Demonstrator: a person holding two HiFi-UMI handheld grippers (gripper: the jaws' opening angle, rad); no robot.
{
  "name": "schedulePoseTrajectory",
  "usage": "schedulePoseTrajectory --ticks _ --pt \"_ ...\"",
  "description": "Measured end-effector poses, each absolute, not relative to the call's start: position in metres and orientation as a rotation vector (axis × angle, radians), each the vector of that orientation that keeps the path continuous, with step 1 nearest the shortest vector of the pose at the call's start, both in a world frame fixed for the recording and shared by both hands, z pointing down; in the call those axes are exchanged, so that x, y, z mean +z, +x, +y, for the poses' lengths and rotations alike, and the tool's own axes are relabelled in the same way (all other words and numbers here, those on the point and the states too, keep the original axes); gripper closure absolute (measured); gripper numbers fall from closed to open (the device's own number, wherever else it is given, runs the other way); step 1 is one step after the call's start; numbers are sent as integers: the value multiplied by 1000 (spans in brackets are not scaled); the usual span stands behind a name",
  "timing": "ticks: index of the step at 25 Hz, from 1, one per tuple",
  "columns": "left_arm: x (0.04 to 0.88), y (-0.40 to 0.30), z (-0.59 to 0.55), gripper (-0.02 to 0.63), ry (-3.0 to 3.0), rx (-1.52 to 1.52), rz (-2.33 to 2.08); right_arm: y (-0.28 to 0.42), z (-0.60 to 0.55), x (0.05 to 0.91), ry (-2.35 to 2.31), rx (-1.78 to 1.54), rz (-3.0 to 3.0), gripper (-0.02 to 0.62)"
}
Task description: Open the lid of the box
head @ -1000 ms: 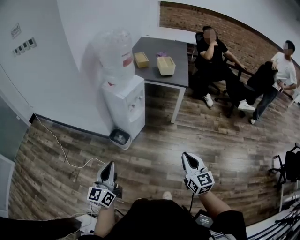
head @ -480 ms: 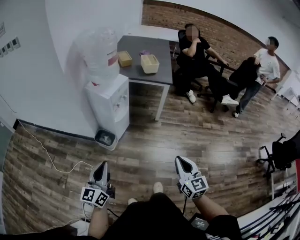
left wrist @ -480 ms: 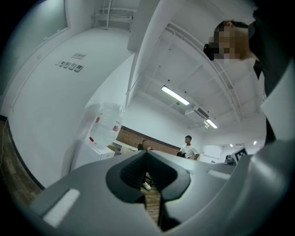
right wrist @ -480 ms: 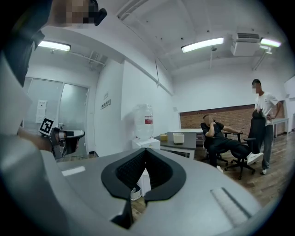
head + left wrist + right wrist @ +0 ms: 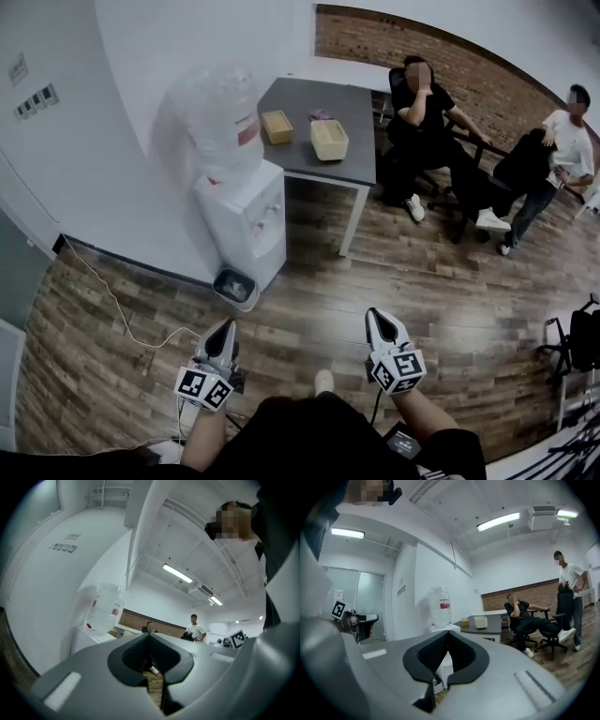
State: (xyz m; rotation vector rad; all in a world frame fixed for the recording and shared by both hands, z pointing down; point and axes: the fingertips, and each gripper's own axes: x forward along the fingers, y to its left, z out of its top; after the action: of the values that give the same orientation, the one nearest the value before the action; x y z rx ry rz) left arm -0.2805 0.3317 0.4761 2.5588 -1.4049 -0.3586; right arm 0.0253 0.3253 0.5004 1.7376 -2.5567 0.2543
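Note:
Two cream boxes stand on a grey table [image 5: 354, 161] far across the room: a larger one [image 5: 329, 139] [image 5: 480, 621] and a smaller one [image 5: 277, 126] [image 5: 465, 621] to its left. Both grippers are held low near my body, well short of the table. My left gripper [image 5: 225, 328] [image 5: 149, 635] is shut with nothing between its jaws. My right gripper [image 5: 377, 319] [image 5: 447, 633] is likewise shut and empty, and it points toward the table and the boxes.
A white water dispenser [image 5: 246, 220] with a large bottle [image 5: 222, 117] stands left of the table, with a small bin [image 5: 233, 284] at its foot. A cable [image 5: 112, 300] trails over the wooden floor. Two people [image 5: 427, 122] [image 5: 558, 150] sit on chairs at the right.
The head view swung left and then back, so the table and dispenser shifted in the picture. Both grippers stayed shut and low in front of my body.

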Motion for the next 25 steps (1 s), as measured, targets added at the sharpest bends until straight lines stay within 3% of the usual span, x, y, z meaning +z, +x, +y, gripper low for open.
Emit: schedulePoseTrajectory --ticks 10,25 --pt "457 -232 268 607 2557 -353 -1501 74 254 488 1703 202 -2652 594" --pt "461 -132 198 606 2644 -232 -1313 163 245 505 1910 335 -2563 594"
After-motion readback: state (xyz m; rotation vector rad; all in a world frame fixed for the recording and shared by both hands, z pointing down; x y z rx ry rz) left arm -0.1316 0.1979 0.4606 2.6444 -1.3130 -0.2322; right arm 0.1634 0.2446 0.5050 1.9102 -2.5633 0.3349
